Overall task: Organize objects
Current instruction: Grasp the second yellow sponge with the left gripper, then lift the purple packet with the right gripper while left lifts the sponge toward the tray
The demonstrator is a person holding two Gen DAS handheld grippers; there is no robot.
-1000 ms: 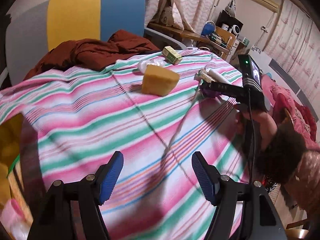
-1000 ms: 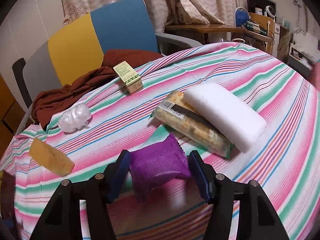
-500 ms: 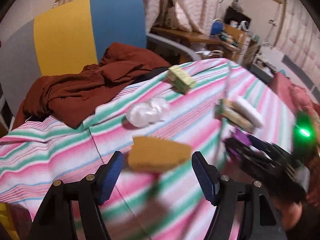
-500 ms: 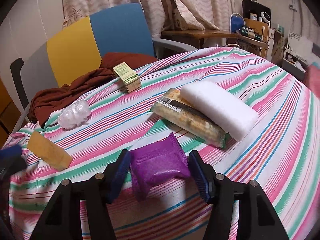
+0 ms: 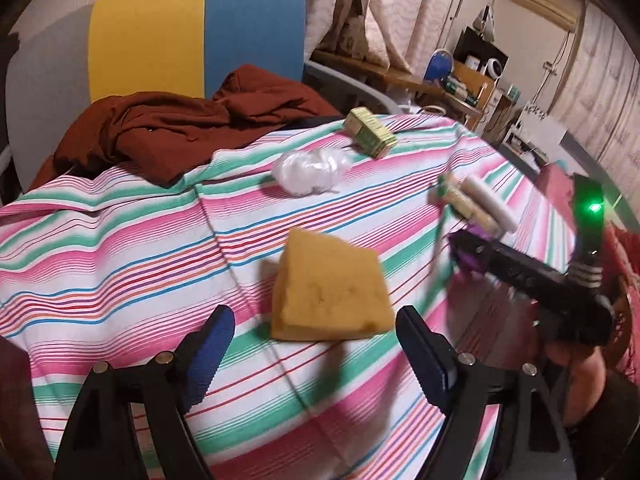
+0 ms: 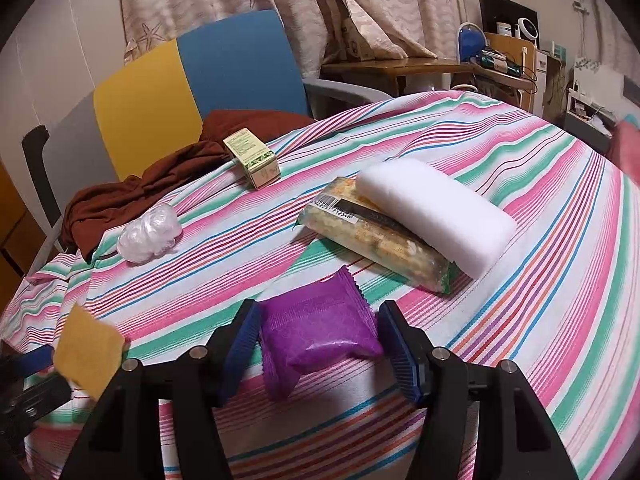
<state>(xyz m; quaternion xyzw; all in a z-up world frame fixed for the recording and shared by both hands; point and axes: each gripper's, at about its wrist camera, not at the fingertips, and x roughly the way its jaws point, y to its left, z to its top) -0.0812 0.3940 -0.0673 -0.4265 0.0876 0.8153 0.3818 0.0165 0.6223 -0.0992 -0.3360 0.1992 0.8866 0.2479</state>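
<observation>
1. Yellow sponge (image 5: 330, 286) is sitting right ahead of my left gripper (image 5: 316, 354), lined up with the gap between the blue pads (image 5: 208, 354). The jaws are opening, and neither pad touches it, so it's loose on the striped cloth (image 5: 120, 248). From my right camera the sponge (image 6: 88, 354) shows up at the far left edge, with a bit of the left gripper's dark body next to it.

2. My right gripper (image 6: 318, 342) is clamped on the purple packet (image 6: 318, 330). Both pads press its sides, and its crimped top edge sticks out past the fingertips. From the left camera I only catch a sliver of purple (image 5: 466, 258) under the right gripper's black body.

3. Just beyond the packet: a snack bar (image 6: 376, 236) in a clear wrapper with a barcode label, and a white foam block (image 6: 436, 216) lying partly on top of it, along its far side.

4. Further back there's a crumpled clear plastic wad (image 6: 148, 234), and past that a small green box (image 6: 252, 158) near the cloth's far edge.

5. A brown garment (image 5: 180, 128) is heaped over the back edge of the table, touching the cloth. Behind it is a chair (image 5: 200, 36) with a yellow and blue back.

6. The left camera's picture is a bit smeared, so fine detail on the right side is hard to read.
</observation>
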